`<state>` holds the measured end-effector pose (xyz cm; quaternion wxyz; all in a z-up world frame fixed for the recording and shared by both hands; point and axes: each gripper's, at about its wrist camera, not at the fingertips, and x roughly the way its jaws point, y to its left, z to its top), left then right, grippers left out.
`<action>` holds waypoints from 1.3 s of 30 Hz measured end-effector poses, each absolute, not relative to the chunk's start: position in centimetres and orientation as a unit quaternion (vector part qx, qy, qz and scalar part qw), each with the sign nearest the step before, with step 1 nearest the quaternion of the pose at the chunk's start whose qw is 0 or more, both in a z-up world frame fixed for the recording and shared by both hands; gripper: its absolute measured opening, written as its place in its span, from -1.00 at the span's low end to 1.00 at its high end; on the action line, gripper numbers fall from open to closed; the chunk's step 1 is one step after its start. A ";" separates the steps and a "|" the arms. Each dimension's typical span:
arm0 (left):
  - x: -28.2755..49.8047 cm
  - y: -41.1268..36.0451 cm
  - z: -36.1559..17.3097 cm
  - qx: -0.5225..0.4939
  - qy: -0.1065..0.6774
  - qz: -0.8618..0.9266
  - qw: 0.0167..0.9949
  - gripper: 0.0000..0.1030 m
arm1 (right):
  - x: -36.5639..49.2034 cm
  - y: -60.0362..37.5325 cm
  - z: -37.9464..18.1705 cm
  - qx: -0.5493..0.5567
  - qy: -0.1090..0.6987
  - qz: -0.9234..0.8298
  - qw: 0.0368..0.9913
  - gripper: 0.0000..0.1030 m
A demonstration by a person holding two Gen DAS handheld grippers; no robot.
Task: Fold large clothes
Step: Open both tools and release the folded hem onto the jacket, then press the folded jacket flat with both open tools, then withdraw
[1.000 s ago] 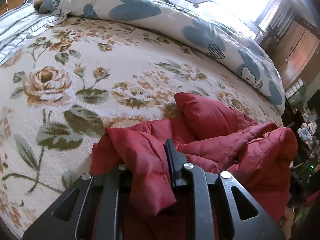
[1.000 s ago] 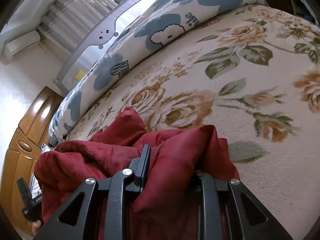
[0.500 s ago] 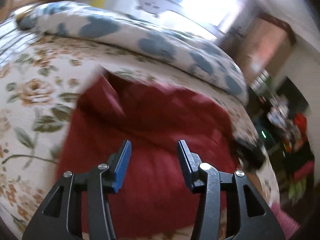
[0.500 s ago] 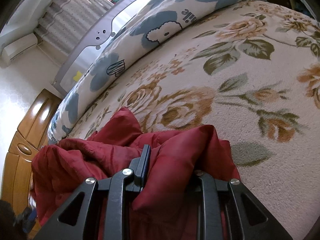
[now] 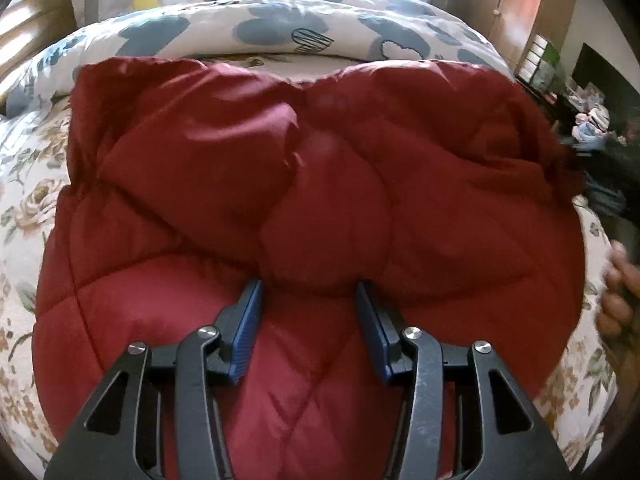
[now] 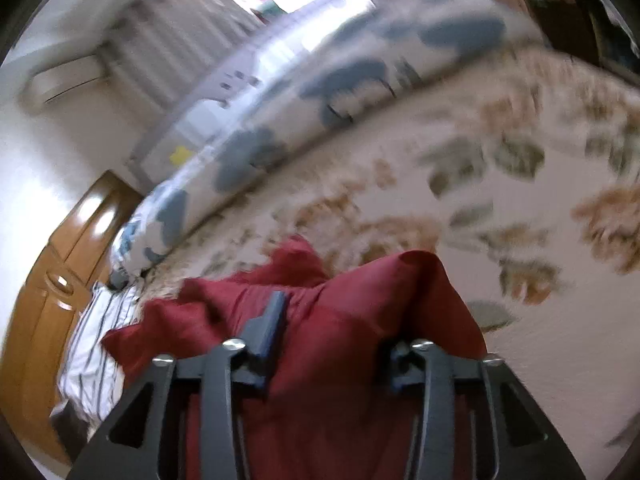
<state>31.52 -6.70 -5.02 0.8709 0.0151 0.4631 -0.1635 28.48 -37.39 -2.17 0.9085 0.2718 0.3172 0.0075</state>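
Our left gripper (image 5: 308,312) hangs open, empty, over the jacket (image 5: 320,184) on the bed (image 5: 24,200) – our right gripper (image 6: 332,336) pinches a fold; we judge that one-sided pull could drag it askew

1 red quilted jacket (image 5: 320,184), 1 floral bedspread (image 5: 24,200), 1 blue-patterned duvet (image 5: 280,32), 2 tools

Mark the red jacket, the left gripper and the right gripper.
red jacket (image 5: 192,184): left wrist view, quilted panel.
left gripper (image 5: 308,300): left wrist view, between fingertips.
right gripper (image 6: 340,316): right wrist view, between fingertips.
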 end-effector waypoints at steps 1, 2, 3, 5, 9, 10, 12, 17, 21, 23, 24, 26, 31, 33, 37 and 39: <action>31.7 -6.9 -5.0 0.018 0.462 -0.160 0.872 -0.07 | 27.5 -36.5 -1.2 0.253 0.307 0.012 0.918 0.21; 31.9 -7.0 -5.0 0.021 0.461 -0.158 0.873 -0.07 | 26.7 -35.5 -0.5 0.229 0.300 0.018 0.926 0.34; 32.0 -7.1 -5.2 0.023 0.460 -0.155 0.874 -0.07 | 26.1 -34.4 -0.1 0.207 0.297 0.026 0.932 0.36; 32.2 -7.2 -5.4 0.025 0.460 -0.152 0.874 -0.07 | 25.7 -32.1 -0.2 0.161 0.313 0.049 0.935 0.36; 32.3 -6.9 -5.5 0.018 0.465 -0.150 0.872 -0.07 | 27.7 -27.9 -2.9 0.066 0.393 0.072 0.914 0.33; 32.2 -6.6 -5.4 0.014 0.466 -0.152 0.872 -0.08 | 28.7 -27.6 -4.1 0.051 0.415 0.064 0.906 0.33; 31.7 -5.7 -4.7 0.005 0.459 -0.152 0.875 -0.13 | 30.0 -28.3 -5.5 0.054 0.433 0.052 0.898 0.33; 33.0 -2.0 -4.7 -0.021 0.456 -0.117 0.882 -0.32 | 32.5 -31.8 -7.7 0.099 0.438 0.024 0.893 0.42; 35.2 -0.9 -6.5 -0.037 0.474 -0.105 0.873 -0.38 | 33.9 -32.4 -8.5 0.112 0.441 0.026 0.890 0.48; 36.0 -0.8 -7.1 -0.043 0.482 -0.100 0.869 -0.38 | 34.5 -32.5 -8.9 0.116 0.442 0.026 0.889 0.50; 36.4 -0.9 -7.4 -0.043 0.484 -0.097 0.869 -0.38 | 34.7 -32.5 -9.0 0.117 0.443 0.025 0.889 0.51; 37.0 -0.9 -7.7 -0.048 0.488 -0.095 0.866 -0.38 | 35.1 -32.5 -9.2 0.122 0.443 0.024 0.888 0.52; 37.0 -1.2 -7.7 -0.041 0.491 -0.093 0.865 -0.38 | 35.2 -32.9 -9.6 0.138 0.441 0.025 0.886 0.53; 36.9 -1.2 -7.6 -0.051 0.492 -0.098 0.864 -0.38 | 35.3 -33.0 -9.5 0.139 0.441 0.025 0.886 0.53; 36.3 -0.4 -6.6 -0.071 0.493 -0.114 0.859 -0.38 | 35.2 -33.1 -9.4 0.144 0.441 0.028 0.885 0.53; 35.7 -0.1 -5.8 -0.077 0.491 -0.117 0.860 -0.38 | 35.2 -33.3 -9.4 0.148 0.441 0.030 0.885 0.53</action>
